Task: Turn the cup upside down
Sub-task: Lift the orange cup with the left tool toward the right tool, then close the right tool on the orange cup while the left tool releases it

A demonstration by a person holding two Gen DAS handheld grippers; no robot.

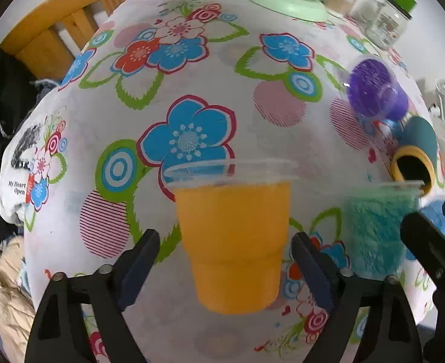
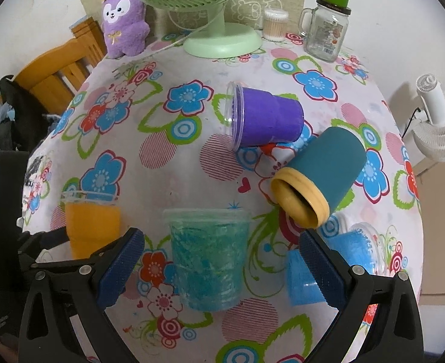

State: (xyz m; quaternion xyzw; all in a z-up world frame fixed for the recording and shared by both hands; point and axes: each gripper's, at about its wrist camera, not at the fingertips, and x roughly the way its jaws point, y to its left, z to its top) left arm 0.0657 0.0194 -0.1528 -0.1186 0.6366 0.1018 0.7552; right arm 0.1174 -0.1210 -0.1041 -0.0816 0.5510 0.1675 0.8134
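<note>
Here the approach is in hand: each tool is spread wide around an upright cup, nothing gripped yet. The orange cup (image 1: 233, 242) stands on the counter (image 1: 192, 69) between the fingers of the left tool (image 1: 227, 269), the teal cup (image 2: 207, 257) between those of the right tool (image 2: 219, 269). Both long axes are vertical, mouths up. Next, closing on the walls and a half-turn are called for.

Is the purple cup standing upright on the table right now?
No, the purple cup lies on its side on the flowered tablecloth, its clear rim facing left.
</note>
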